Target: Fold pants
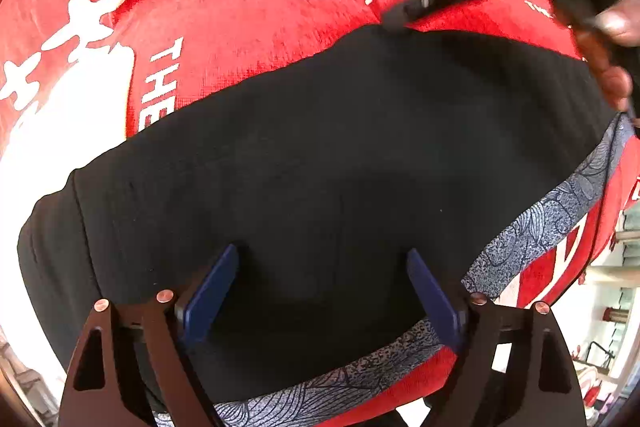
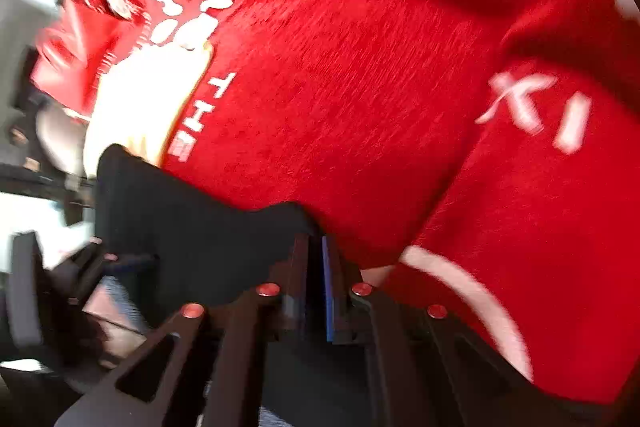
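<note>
red blanket (image 1: 248, 7) | left hand-held gripper (image 1: 324, 291) spread over pants (image 1: 320, 147) | right hand-held gripper (image 2: 316, 287) pinching pants

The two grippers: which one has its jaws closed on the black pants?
The right gripper: its jaws are pressed together on a corner of the black pants. The left gripper has its jaws wide apart over the cloth, gripping nothing.
</note>
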The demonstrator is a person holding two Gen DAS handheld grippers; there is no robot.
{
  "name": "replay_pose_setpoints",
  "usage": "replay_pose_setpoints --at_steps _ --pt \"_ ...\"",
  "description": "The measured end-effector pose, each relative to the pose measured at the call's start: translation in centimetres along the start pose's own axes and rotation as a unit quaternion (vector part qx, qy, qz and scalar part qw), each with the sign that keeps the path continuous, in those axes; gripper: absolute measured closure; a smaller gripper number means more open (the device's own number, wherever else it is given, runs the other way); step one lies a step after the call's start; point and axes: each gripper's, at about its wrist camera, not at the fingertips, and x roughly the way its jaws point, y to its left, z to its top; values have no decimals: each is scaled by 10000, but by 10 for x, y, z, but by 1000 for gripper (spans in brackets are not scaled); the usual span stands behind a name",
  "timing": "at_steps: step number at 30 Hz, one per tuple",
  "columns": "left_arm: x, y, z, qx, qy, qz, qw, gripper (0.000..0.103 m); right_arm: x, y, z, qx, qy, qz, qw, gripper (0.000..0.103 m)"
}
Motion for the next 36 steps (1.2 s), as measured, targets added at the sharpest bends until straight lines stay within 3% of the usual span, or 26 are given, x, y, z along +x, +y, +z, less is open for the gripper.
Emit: replay_pose_setpoints --at_steps 1,2,3,4,5,7,9,10,11,13,14,16,18,21,23,24,27,29,30,32,36 --pt "0 0 2 -33 40 -7 10000 16 -13 7 -3 -30 -216 -192 9996 62" --pt "0 -1 3 -79 75 -38 9999 16 -30 17 -7 -55 -645 -381 9972 35" --pt "0 2 6 -178 124 -109 9997 16 -46 28 -16 -141 -1178 -419 9921 24" --pt "-1 7 10 -314 153 -218 9991 16 -52 32 -22 -258 -1432 -424 9885 16" --pt "-2 9 15 -424 135 -318 9985 16 -56 43 -33 -552 -1716 -490 9824 16" --pt "-7 20 15 -558 20 -386 9977 16 -43 60 -50 -1198 -1714 -542 9764 16" --pt "-4 31 13 -516 133 -61 9986 16 -16 68 -76 -2065 -1194 -972 9663 16" --pt "1 37 9 -509 253 78 9984 16 0 59 -95 -2466 -719 -1485 9550 17" --pt "4 43 6 -483 282 25 9984 16 6 45 -107 -2513 -474 -1684 9520 17" --pt "-2 46 1 -262 255 71 9993 16 -13 -7 -140 -2024 -219 -1901 9604 17" --pt "-4 47 0 -223 321 148 9991 16 -34 -29 -154 -1693 -334 -1842 9676 17" --pt "-11 50 0 -252 330 166 9990 16 -63 -62 -174 -1126 -51 -2348 9655 14" --pt "-21 45 10 -333 127 64 9993 16 -90 -74 -189 -662 54 -2571 9641 15" --pt "-21 17 38 -367 -116 -361 9986 16 -109 -43 -182 -460 -553 -2075 9756 14" --pt "-12 -4 55 -406 -100 -784 9960 16 -95 -2 -166 -871 -892 -1710 9773 14" --pt "-5 -14 61 -436 -59 -866 9953 16 -80 12 -160 -1113 -849 -1605 9771 14" --pt "16 -22 55 -483 127 -463 9977 16 -40 23 -158 -1776 -531 -1610 9694 14" --pt "23 -20 37 -347 66 -259 9990 16 -29 -3 -174 -1782 -346 -1514 9717 15" --pt "20 -25 32 -99 -58 -148 9998 16 -43 -13 -183 -1763 -640 -1334 9731 15" --pt "22 -28 26 124 23 191 9997 16 -69 -56 -208 -1365 -676 -1364 9789 12" --pt "15 -3 17 -559 100 237 9981 16 -124 -151 -270 -566 -704 -1511 9844 3"
